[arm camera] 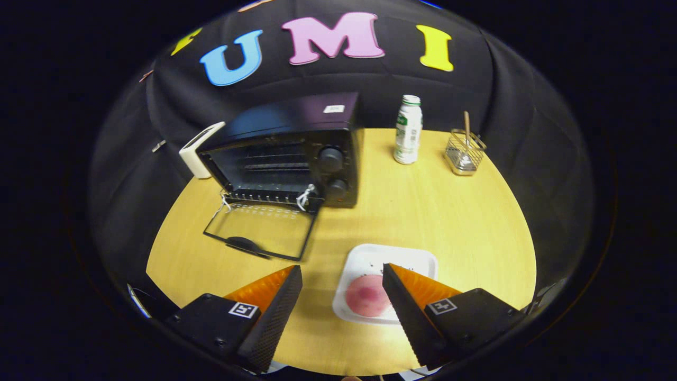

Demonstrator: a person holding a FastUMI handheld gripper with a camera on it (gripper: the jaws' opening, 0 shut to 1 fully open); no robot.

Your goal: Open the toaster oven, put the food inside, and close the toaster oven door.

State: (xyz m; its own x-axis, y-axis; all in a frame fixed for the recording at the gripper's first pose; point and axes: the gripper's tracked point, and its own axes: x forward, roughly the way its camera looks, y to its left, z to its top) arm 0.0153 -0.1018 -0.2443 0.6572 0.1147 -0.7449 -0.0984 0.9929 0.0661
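The hand-held gripper (342, 286) hovers wide open and empty above a pink round food (366, 296) on a white tray (370, 256), on the desk (423, 211) near the open oven (285, 153). The food looks soft and light; grip its sides gently.

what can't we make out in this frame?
- Food on the tray: near side hidden behind one finger of the open tongs; its type is unclear.
- Oven interior: dark, back wall not visible beyond the rack; door lies open.
- White box left of the oven: partly hidden by it.
- Bottle label: too small to read.
- Wire basket: contents too small to identify apart from one stick.
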